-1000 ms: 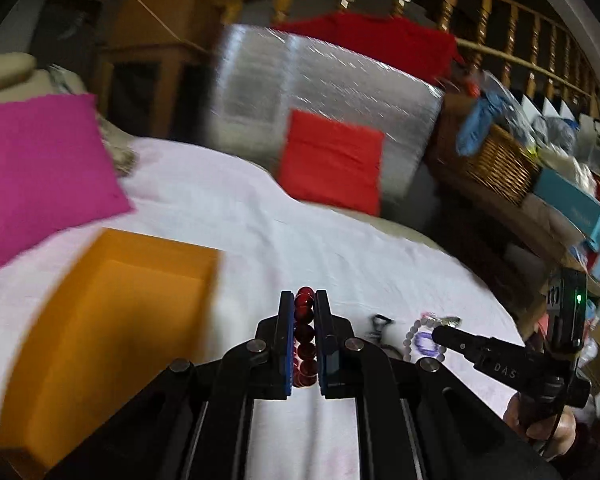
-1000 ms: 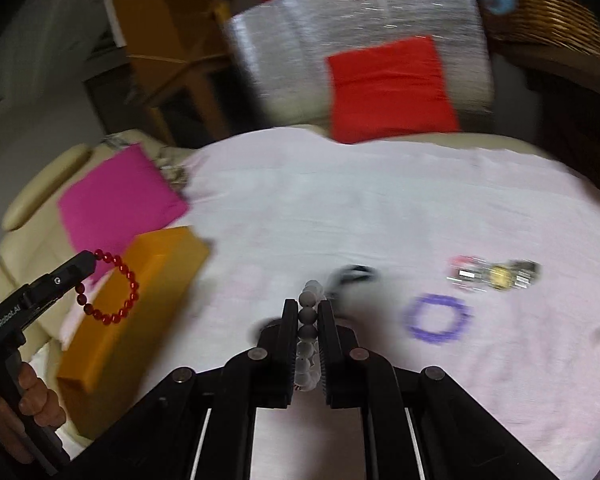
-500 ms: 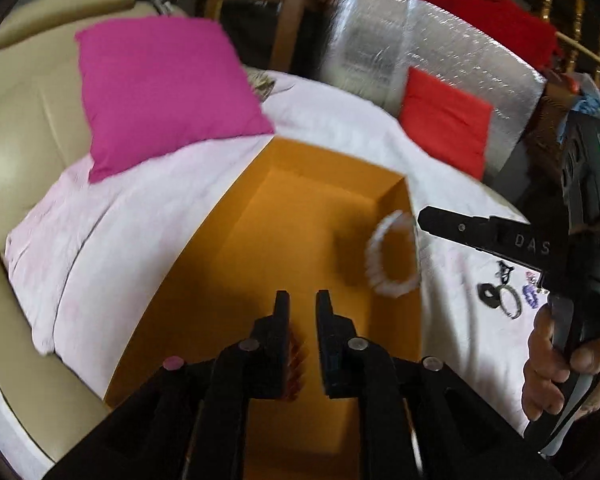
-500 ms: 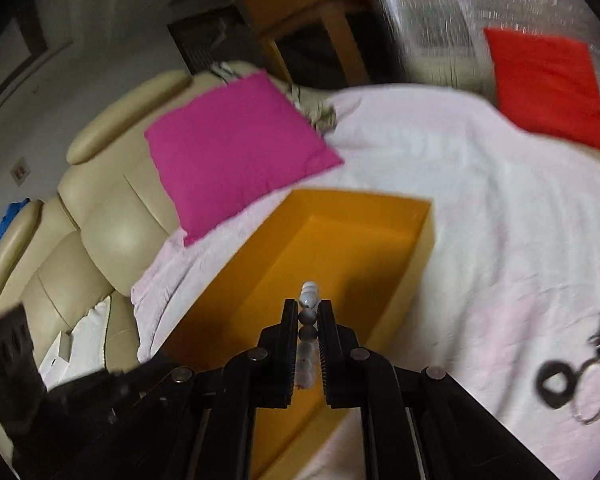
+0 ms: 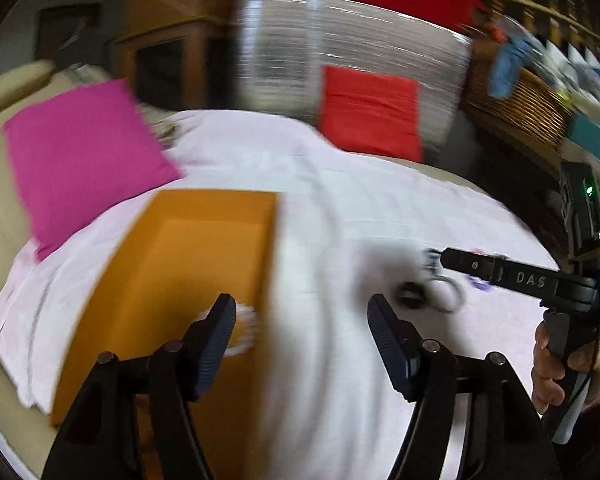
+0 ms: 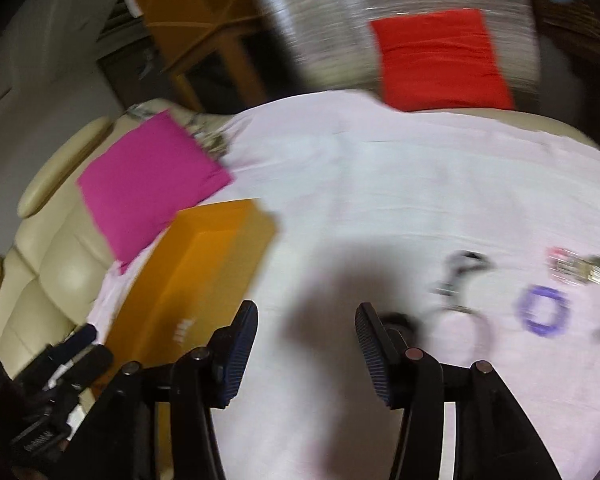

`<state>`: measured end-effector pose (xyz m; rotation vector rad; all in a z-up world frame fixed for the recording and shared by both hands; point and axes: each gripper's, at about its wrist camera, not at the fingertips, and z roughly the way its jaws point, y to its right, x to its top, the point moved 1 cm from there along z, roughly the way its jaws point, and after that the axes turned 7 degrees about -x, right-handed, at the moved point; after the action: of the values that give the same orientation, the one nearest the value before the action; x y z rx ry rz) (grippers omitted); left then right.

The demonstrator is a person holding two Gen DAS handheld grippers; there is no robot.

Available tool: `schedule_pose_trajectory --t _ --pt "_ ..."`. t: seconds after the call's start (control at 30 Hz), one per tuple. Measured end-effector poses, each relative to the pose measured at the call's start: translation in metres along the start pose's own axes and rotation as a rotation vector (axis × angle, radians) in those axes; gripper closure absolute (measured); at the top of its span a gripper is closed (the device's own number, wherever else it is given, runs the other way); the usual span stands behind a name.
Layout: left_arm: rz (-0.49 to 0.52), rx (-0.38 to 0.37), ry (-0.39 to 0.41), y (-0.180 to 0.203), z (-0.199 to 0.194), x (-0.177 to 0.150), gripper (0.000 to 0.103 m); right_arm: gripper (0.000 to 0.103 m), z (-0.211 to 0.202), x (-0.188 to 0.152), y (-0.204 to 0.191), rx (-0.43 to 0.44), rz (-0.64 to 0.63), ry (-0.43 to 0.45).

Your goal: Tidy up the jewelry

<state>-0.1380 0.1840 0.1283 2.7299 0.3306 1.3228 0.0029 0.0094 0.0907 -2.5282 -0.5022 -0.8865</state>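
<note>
pale pink bedsheet fills both blurred views. open orange cardboard box lies ahead-left of both grippers, white bead bracelet inside it, half hidden behind a finger. left gripper and right gripper have just been opening, nothing between them. purple bead bracelet lies ahead-right, nearer the right gripper; black keyring clip is smeared.

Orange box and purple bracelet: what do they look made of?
The orange box looks like matte cardboard: flat thin walls, sharp folded edges, no shine. The purple bracelet seems to be small plastic or glass beads in a loop, with a bumpy outline; blur hides the finish.
</note>
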Motion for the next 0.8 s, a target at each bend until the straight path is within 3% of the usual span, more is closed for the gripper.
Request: schedule_pose_trajectory --t 0.23,0.33,0.47,0.67,0.8 --pt "0.105 -0.097 -0.08 0.082 0.052 0.003 0.03 0.048 -0.041 -0.012 0.146 -0.093 0.249 0.062" --pt "0.12 -0.122 -0.114 0.106 0.078 -0.005 0.03 0.048 -0.043 -0.011 0.192 -0.099 0.356 0.031" --pt "0.116 -0.166 -0.147 0.132 0.112 -0.009 0.03 0.048 -0.045 -0.009 0.228 -0.12 0.399 0.003" --pt "0.207 -0.175 -0.127 0.172 0.142 -0.013 0.03 0.048 -0.033 -0.005 0.271 -0.042 0.55 -0.011" --pt "0.234 -0.175 -0.111 0.175 0.15 -0.016 0.03 0.048 -0.014 0.004 0.285 0.01 0.625 -0.027"
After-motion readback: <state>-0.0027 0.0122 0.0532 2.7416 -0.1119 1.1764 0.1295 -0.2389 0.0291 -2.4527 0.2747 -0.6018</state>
